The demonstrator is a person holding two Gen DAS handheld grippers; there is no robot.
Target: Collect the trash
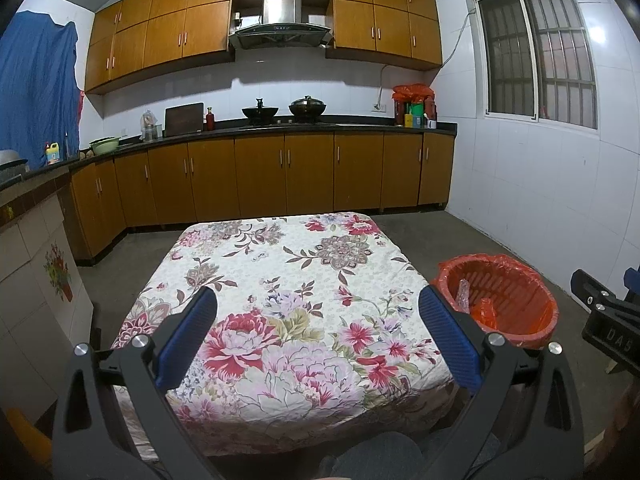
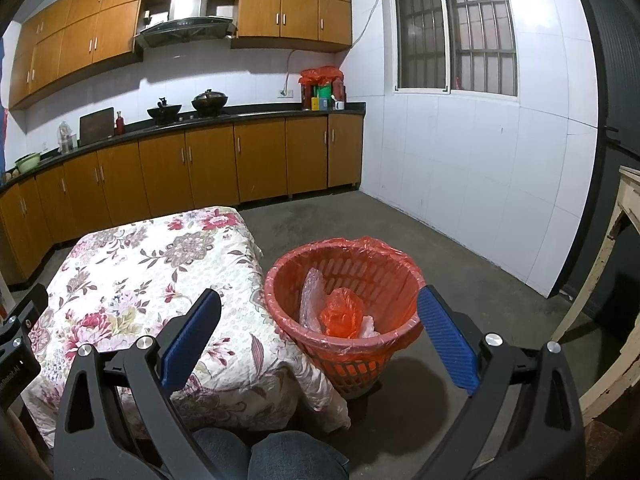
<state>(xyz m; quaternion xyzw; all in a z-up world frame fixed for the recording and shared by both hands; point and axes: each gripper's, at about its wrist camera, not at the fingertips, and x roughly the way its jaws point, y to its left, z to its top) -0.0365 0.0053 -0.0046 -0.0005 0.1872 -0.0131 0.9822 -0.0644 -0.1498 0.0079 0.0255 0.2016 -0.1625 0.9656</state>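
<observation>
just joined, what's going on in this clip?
A person holds a gripper in each hand over a table draped in a floral cloth, doing trash collection. The left gripper and right gripper are both open and hold nothing. The red basket with its red liner stands on the floor beside the table and already holds a crumpled red bag and clear plastic wrap. No trash shows on the cloth.

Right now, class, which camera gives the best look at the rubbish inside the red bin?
The right wrist view. It looks down into the red bin, showing a crumpled red bag and clear plastic wrap inside. The left wrist view has the bin off to the side, partly behind a finger, so its contents show less clearly.
</observation>
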